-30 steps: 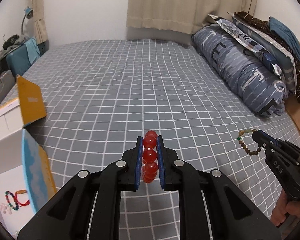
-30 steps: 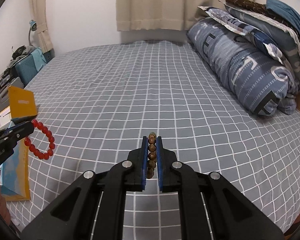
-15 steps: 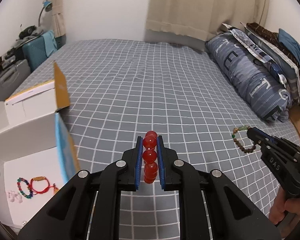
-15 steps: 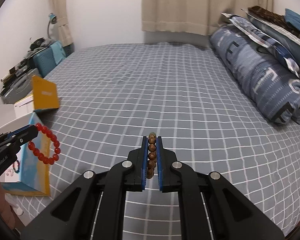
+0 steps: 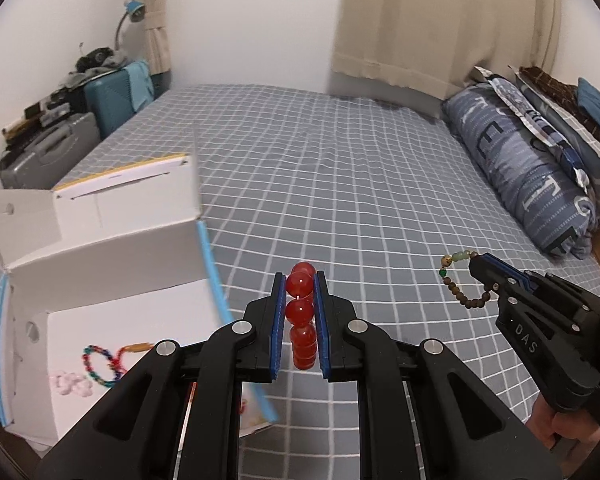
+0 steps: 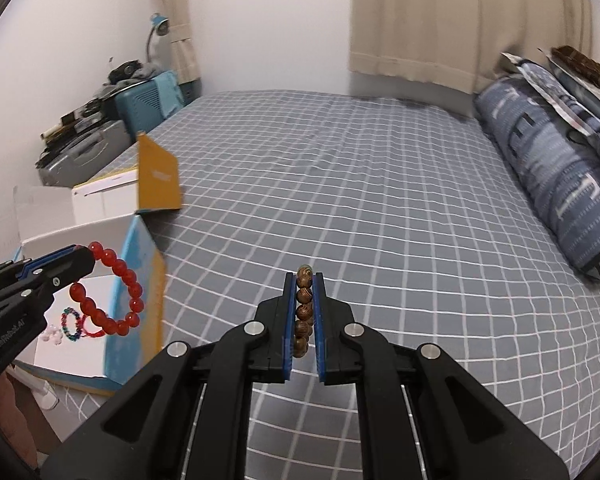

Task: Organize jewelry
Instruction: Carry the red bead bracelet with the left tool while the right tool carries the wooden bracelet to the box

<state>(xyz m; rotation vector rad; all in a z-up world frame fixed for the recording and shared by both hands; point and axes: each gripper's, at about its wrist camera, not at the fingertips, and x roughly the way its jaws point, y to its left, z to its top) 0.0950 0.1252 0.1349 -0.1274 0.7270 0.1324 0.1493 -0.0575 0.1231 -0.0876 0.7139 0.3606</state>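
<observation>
box (image 5: 100, 248) nearer now | grey checked bed (image 5: 340, 184) | curtains (image 5: 420, 20) behind

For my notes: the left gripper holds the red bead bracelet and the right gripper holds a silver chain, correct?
Not quite. The left gripper does hold the red bead bracelet, but the right gripper holds a brown wooden bead bracelet, as the right wrist view shows.

White walls (image 5: 252, 20), beige curtains (image 5: 440, 20); grid-patterned grey bed (image 5: 340, 168), suitcases (image 5: 48, 156)

Left tool (image 5: 299, 280) clamped shut, right tool (image 6: 305, 278) clamped shut, side by side
</observation>
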